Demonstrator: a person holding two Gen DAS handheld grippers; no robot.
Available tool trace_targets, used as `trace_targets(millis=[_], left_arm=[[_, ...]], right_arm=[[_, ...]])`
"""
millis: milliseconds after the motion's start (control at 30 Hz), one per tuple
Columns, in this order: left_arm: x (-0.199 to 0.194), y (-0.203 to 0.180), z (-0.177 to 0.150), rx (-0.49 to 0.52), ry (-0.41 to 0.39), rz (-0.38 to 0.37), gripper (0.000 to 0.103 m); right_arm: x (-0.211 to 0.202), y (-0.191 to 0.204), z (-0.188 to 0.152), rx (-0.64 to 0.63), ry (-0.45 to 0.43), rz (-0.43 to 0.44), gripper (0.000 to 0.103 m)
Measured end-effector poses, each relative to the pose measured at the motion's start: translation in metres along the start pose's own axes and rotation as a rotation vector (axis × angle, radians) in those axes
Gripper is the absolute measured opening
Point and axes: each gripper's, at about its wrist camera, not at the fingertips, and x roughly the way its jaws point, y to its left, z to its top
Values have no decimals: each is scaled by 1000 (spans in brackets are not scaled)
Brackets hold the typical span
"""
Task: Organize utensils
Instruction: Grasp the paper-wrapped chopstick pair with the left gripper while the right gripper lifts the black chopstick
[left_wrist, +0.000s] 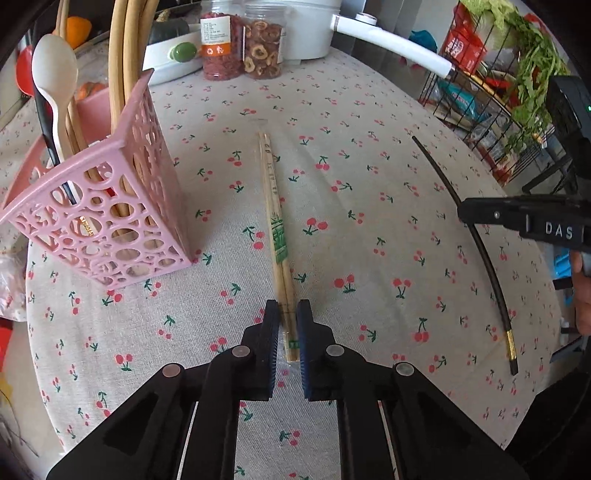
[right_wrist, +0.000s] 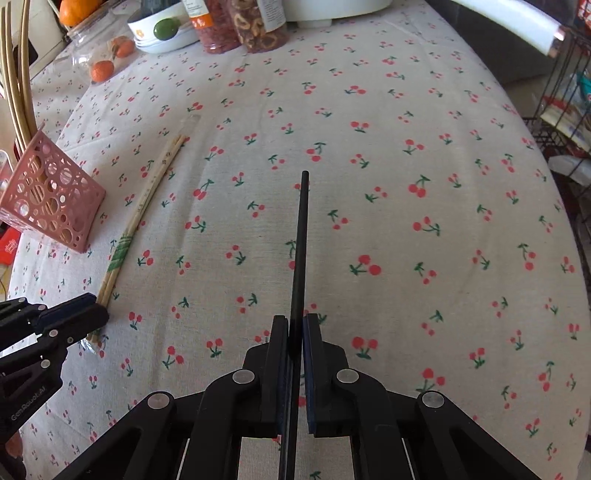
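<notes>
A wrapped pair of bamboo chopsticks (left_wrist: 275, 221) lies on the cherry-print tablecloth; it also shows in the right wrist view (right_wrist: 144, 206). My left gripper (left_wrist: 287, 312) has its jaws narrowly apart around the chopsticks' near end, not clearly pressing on it. A black chopstick (right_wrist: 301, 240) with a gold band (left_wrist: 511, 345) lies to the right. My right gripper (right_wrist: 295, 325) is shut on the black chopstick and shows in the left wrist view (left_wrist: 465, 214). A pink perforated utensil holder (left_wrist: 107, 206) stands at the left, holding a white spoon (left_wrist: 55, 74) and wooden sticks.
Two jars of dried fruit (left_wrist: 242, 46), a white bowl with a green knob (left_wrist: 173, 55) and a white pot with a long handle (left_wrist: 391, 44) stand at the back. A wire rack with greens and packets (left_wrist: 498, 85) is at the right. Oranges (right_wrist: 103, 70) lie back left.
</notes>
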Motion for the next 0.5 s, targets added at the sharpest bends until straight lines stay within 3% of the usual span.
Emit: trace_targets(millis=[133, 333, 400, 433, 467, 500], left_arm=[[-11, -3, -20, 41, 84, -57, 9], [-26, -11, -55, 115, 278, -191, 11], [-30, -10, -53, 115, 272, -185, 13], [-32, -8, -49, 101, 248, -172, 16], [-33, -6, -43, 81, 225, -168, 28], [-34, -5, -36, 58, 201, -168, 49]], right_arm=[[-9, -13, -1, 48, -12, 26, 5], [-16, -18, 1, 70, -24, 51, 5], [-16, -17, 3, 68, -24, 54, 5], [-16, -18, 2, 67, -23, 55, 5], [-16, -18, 2, 66, -22, 56, 5], [-16, -18, 1, 67, -21, 57, 5]])
